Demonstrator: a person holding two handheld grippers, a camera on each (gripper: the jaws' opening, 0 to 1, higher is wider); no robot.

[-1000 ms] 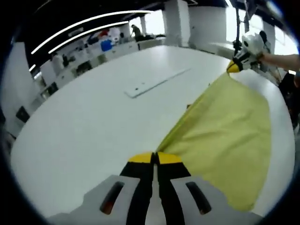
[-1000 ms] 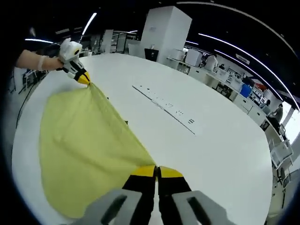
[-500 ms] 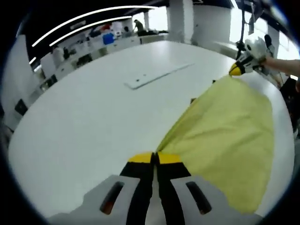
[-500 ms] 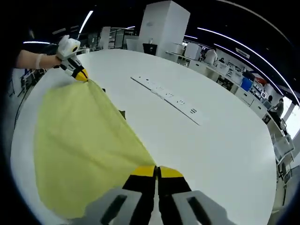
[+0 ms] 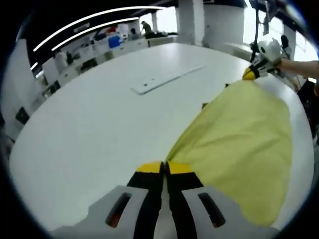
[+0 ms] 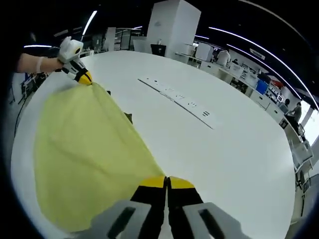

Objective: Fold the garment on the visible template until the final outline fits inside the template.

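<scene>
- The garment (image 5: 239, 144) was a soft, matte yellow cloth, lightly creased, held up above the white table (image 5: 89, 124) and stretched between the two grippers; in the right gripper view it (image 6: 84, 154) hung as a broad sheet with a rounded lower edge.
- Left gripper (image 5: 165, 168): black jaws with yellow tips pressed together, pinching one corner of the garment. In the right gripper view it (image 6: 82, 77) sat at the far corner of the cloth, held by a hand (image 6: 42, 63).
- Right gripper (image 6: 166, 182): same yellow-tipped jaws, clamped together on the opposite corner. In the left gripper view it (image 5: 250, 73) gripped the far corner.
- Table surface was smooth, glossy and round-edged.
- A long, flat, pale strip (image 6: 177, 102) lay on the table, well apart from the cloth, carrying small dark marks too small to read.
- A small dark object (image 5: 205, 105) showed at the cloth's edge; identity unclear.
</scene>
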